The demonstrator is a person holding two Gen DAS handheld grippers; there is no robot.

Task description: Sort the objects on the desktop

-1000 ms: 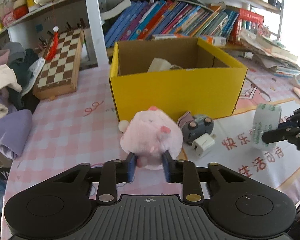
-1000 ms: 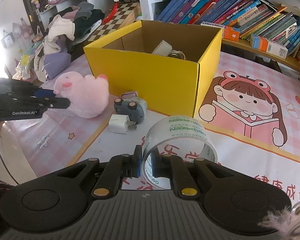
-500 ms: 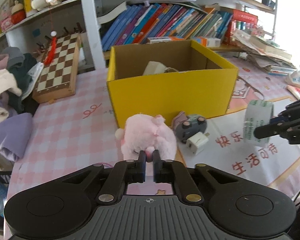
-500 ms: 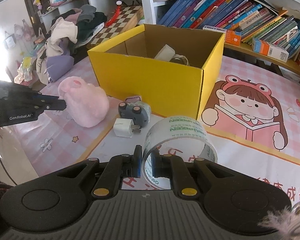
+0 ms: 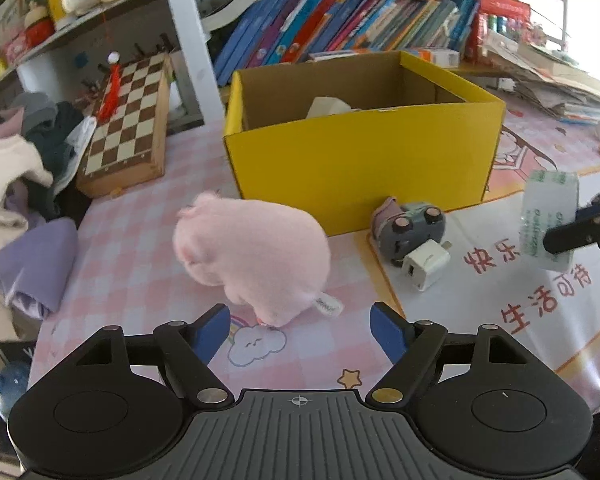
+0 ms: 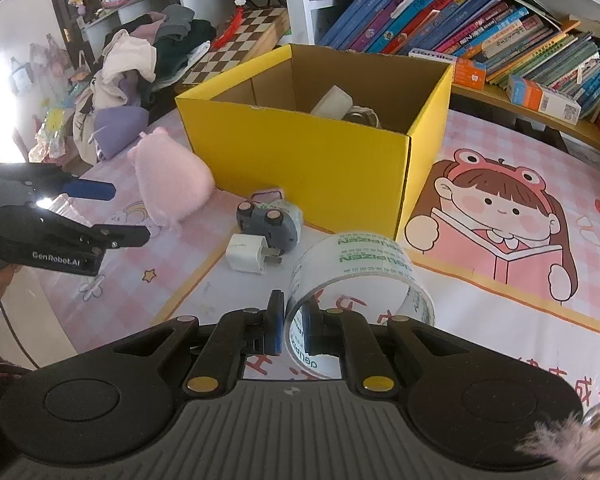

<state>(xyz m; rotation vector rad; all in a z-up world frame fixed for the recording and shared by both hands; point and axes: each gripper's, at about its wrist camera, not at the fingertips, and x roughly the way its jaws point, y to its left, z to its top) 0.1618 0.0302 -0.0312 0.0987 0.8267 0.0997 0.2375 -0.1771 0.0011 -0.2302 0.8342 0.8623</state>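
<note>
A pink plush pig [image 5: 252, 252] lies on the pink checked tablecloth in front of the yellow cardboard box [image 5: 364, 160]. My left gripper [image 5: 300, 326] is open and empty, just short of the plush. In the right wrist view the plush [image 6: 168, 184] lies left of the box [image 6: 300, 148]. My right gripper [image 6: 290, 324] is shut on the wall of a clear tape roll [image 6: 360, 272] and holds it above the mat. The roll also shows in the left wrist view [image 5: 548, 216]. A grey toy car [image 6: 270, 220] and a white charger plug [image 6: 248, 254] lie by the box front.
The box holds a white object [image 6: 332, 102] and a metallic item. A chessboard [image 5: 128, 124] leans at the back left. A pile of clothes [image 5: 16, 184] fills the left side. Bookshelves [image 5: 340, 24] stand behind the box.
My left gripper let go of the pink plush and opened wide; the plush now lies loose on the cloth. My right gripper kept hold of the tape roll and lifted it slightly.
</note>
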